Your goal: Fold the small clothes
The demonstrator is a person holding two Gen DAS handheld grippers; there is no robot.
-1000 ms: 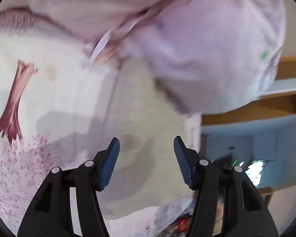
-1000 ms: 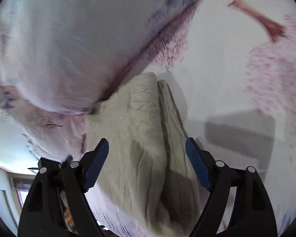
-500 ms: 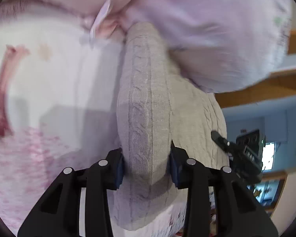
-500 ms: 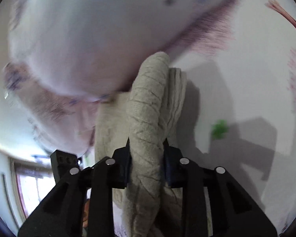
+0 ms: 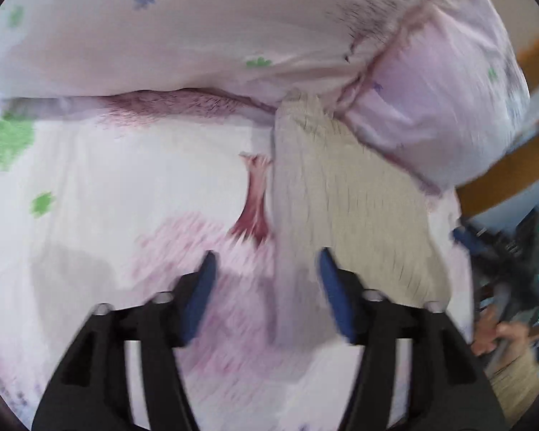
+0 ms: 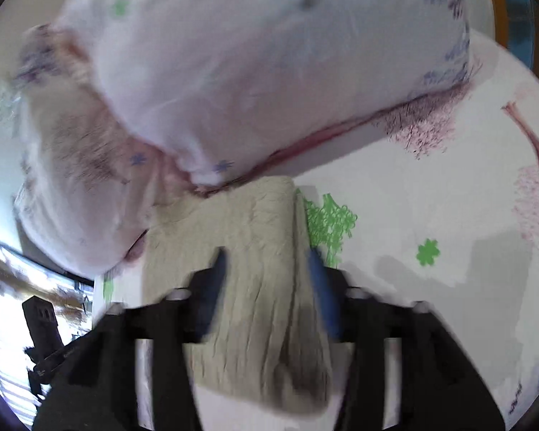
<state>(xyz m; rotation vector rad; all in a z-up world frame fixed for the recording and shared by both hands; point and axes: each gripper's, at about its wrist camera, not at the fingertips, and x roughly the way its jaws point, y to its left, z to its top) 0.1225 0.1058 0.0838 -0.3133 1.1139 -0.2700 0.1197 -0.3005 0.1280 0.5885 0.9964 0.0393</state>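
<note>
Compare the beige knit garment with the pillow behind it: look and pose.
The beige knit garment is plain oatmeal with a ribbed cable texture; the pillow is smooth pale pink with small blue and green flower prints. The garment lies flat and folded on the printed bedsheet; the pillow bulges, plump and rounded, its edge meeting the garment's far end. Both rest on the same sheet, neither held: left gripper and right gripper are open.

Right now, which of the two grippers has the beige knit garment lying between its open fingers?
The right gripper: the beige knit garment fills the gap between its fingers. The left gripper spans mostly the printed bedsheet, with only the garment's edge inside.
</note>
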